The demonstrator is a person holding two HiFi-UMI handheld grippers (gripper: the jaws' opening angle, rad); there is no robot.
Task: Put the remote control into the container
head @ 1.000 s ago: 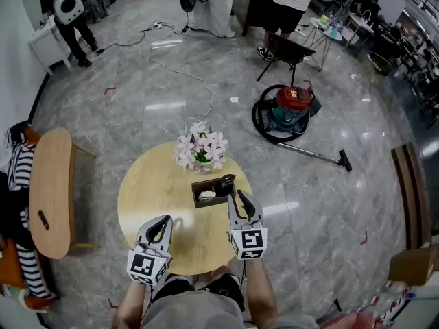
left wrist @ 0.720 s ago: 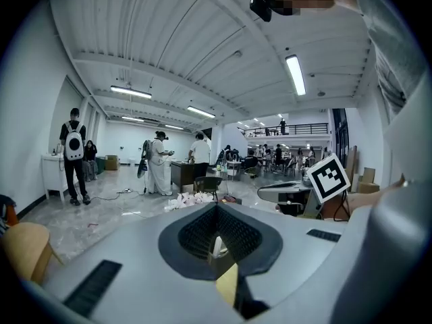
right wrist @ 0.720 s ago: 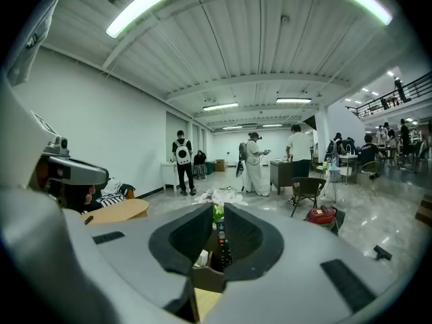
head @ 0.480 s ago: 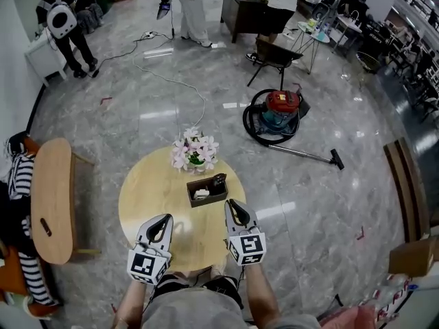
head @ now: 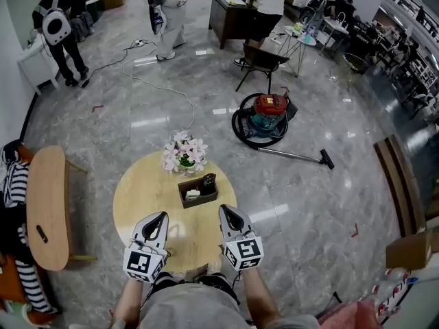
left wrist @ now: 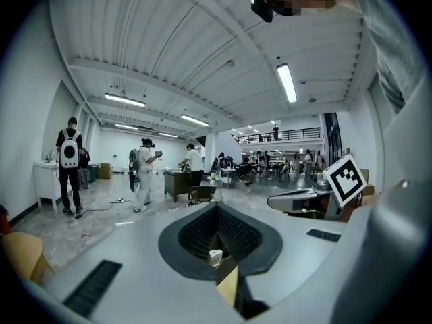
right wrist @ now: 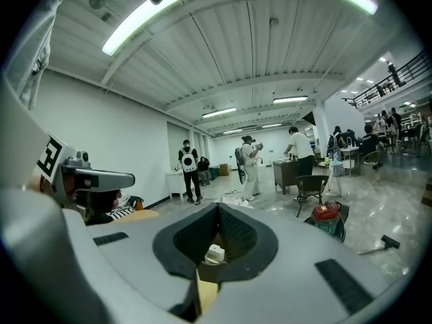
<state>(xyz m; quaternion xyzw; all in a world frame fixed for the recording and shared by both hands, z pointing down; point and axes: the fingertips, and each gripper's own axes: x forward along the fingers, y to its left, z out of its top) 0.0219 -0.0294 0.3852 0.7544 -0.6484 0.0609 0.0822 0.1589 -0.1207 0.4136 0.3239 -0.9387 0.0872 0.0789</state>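
Observation:
A dark brown container (head: 197,190) stands on the round wooden table (head: 140,190). The black remote control (head: 208,179) sticks up out of its right end, and a small white thing (head: 193,194) lies inside it. Both grippers hover over the table's near edge, short of the container and apart from it. My left gripper (head: 159,216) has its jaws together with nothing in them. My right gripper (head: 226,210) is also shut and empty. In each gripper view the pads (left wrist: 202,228) (right wrist: 233,229) meet, and the white thing (right wrist: 214,253) shows low in the notch between them.
A pot of pink and white flowers (head: 182,153) stands just behind the container. An oval wooden bench (head: 44,204) is to the left of the table. A red vacuum cleaner (head: 264,115) with its hose lies on the floor to the far right. Several people stand further back.
My right gripper has drawn back from the container toward the table's near edge, and its jaws have closed. The remote stays in the container. The left gripper has barely moved.

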